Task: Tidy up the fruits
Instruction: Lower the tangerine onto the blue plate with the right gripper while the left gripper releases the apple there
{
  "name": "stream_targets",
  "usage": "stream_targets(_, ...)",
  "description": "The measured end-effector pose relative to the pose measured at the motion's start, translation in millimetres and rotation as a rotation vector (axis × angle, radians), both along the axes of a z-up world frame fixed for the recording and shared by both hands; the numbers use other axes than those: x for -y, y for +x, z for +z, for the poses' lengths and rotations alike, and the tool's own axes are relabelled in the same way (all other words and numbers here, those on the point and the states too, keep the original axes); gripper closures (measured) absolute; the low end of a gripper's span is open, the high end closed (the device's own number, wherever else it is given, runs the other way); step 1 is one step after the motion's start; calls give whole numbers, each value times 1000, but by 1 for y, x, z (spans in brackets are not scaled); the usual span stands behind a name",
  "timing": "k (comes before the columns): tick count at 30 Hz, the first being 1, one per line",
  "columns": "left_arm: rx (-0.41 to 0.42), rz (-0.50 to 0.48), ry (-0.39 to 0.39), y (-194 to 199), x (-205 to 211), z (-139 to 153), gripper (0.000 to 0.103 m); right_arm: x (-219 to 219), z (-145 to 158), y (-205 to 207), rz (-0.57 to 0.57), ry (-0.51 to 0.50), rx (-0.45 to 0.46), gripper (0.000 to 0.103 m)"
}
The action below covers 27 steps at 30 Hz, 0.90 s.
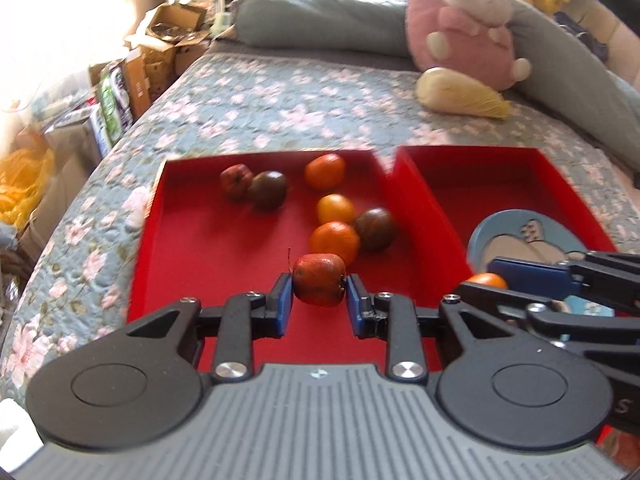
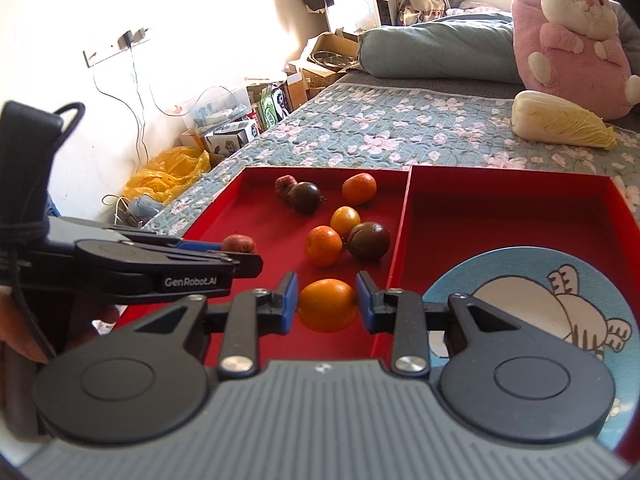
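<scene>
Transfer step in hand: left tool (image 1: 320,292) grips a red fruit (image 1: 319,279) and right tool (image 2: 327,300) an orange (image 2: 328,304), both above the left red tray (image 2: 240,200); next, presumably, carry them to the plate (image 2: 472,276).

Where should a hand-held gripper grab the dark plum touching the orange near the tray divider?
Grip the dark plum across its round middle, coming from above. An orange touches one side and the tray divider stands close on the other, so turn the pads to its free near and far sides.
</scene>
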State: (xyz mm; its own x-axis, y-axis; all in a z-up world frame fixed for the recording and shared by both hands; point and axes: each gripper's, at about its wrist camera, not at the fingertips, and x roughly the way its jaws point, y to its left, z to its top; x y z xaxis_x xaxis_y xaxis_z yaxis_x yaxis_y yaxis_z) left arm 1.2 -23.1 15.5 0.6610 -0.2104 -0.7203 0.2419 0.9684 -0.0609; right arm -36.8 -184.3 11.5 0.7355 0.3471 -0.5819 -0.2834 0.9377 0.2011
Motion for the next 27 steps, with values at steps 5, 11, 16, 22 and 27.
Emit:
stream_targets(5, 28, -56, -2, -8, 36, 14, 70, 19, 14, -13, -30, -19, 40, 68)
stream_targets(11, 62, -103, -54, -12, 89, 22, 70, 61, 19, -31, -130, -63, 56, 68)
stream_targets(16, 75, -164, -20, -16, 120, 10, 70, 88, 10, -36, -199, -109, 18, 68)
stream_targets(22, 44, -233, -34, -10, 133, -6, 70, 91, -9, -29, -212, -148, -27, 68)
stream_targets(27, 39, -257, -11, -5, 142, -16, 69, 89, -20, -25, -212, -176, -49, 68)
